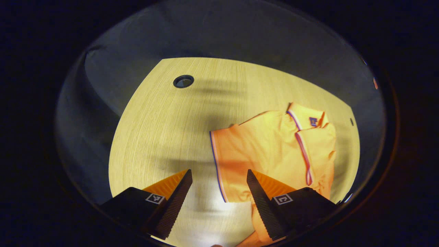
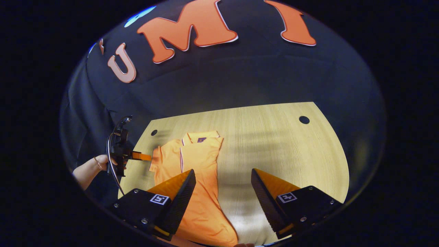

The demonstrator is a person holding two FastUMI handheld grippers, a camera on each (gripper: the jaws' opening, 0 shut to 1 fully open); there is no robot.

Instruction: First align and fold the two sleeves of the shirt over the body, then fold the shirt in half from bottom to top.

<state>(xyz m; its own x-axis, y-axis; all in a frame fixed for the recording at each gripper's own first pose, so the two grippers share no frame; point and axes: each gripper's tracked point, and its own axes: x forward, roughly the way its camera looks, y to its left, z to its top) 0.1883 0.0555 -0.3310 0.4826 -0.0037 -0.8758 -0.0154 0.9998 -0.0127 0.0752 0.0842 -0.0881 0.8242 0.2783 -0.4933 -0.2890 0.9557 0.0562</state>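
Both tools (image 1: 219, 199) (image 2: 223, 199) gape above the table (image 1: 161, 130), shirt (image 1: 274, 151) lying beneath.

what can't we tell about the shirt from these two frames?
- Hem of the shirt: right gripper view, cut off at the bottom edge, partly behind one of the right gripper fingers.
- Lower part of the shirt: left gripper view, covered by a finger of the left gripper.
- Collar label: too small to make out.
- Far sleeve fold: left gripper view, bunched cloth at the table edge, layers unclear.
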